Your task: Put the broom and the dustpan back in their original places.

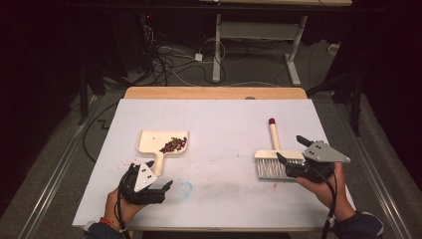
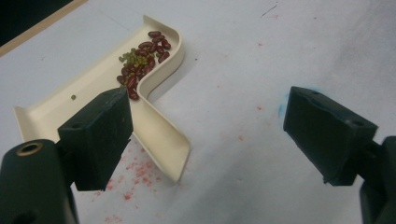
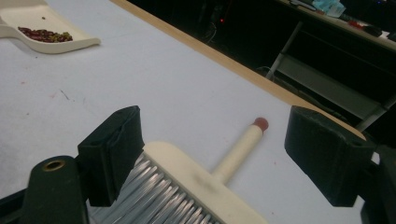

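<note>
Desk (image 1: 219, 114) has a white sheet on top, wood edge showing at 12 o'clock.

Dustpan (image 1: 154, 142) sits left of centre on the sheet, cream plastic, handle pointing toward 6 o'clock. A small pile of red and green beans (image 1: 172, 145) lies in the pan at its 3 o'clock side, against the back wall by the handle joint. In the left gripper view one stray bean sits apart in the pan's far half.

Left gripper (image 1: 160, 187) is at about 7 o'clock on the desk, held in the person's left hand (image 1: 122, 206). Fingers apart, nothing between them. It is just beside the dustpan handle end, not on it; the left gripper view shows the handle tip next to one finger (image 2: 95, 135), contact unclear.

Brush (image 1: 272, 162) lies at 4 o'clock, bristles toward 6, cream handle with red tip pointing to 12.

Right gripper (image 1: 293, 152) is at the brush head's 3 o'clock side, held in the right hand (image 1: 323, 191). Fingers apart, straddling the head; in the right gripper view one finger (image 3: 114, 151) sits close at the head's end, the other well clear.

Faint red specks and a pale blue smudge (image 1: 185, 188) mark the sheet near 6 o'clock.
</note>
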`<action>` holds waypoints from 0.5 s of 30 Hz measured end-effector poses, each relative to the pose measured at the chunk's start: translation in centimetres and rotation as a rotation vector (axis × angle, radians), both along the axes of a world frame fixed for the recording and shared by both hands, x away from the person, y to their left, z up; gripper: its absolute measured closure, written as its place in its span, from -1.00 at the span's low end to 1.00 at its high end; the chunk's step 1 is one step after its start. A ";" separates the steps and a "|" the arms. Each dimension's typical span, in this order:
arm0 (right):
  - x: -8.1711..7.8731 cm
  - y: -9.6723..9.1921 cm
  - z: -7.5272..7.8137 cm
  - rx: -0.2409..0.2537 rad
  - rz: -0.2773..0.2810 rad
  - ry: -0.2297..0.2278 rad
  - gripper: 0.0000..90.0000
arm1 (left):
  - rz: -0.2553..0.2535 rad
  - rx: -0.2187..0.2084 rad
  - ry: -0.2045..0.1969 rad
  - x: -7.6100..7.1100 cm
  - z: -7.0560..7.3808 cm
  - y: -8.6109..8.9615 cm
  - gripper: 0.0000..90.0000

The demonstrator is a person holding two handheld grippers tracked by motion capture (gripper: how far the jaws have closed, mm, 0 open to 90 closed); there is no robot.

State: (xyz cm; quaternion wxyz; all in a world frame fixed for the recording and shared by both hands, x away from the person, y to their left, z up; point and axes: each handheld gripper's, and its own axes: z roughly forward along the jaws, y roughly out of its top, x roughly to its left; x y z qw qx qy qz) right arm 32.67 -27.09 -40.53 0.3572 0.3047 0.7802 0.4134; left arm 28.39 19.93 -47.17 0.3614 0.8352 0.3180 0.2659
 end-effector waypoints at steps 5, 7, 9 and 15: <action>-0.3 -0.2 -0.6 -0.012 0.006 0.010 -0.56 | -0.001 0.003 0.000 0.0 0.0 0.0 -0.66; -0.5 -0.3 -0.9 -0.016 0.007 0.016 -0.56 | -0.001 0.001 0.001 0.0 0.0 0.0 -0.66; -0.6 -0.4 -1.1 -0.020 0.008 0.013 -0.56 | -0.002 0.002 0.000 0.0 0.0 -0.1 -0.66; -1.0 -1.0 -1.6 -0.013 0.018 0.018 -0.56 | -0.005 0.005 0.009 -0.1 0.0 -0.2 -0.66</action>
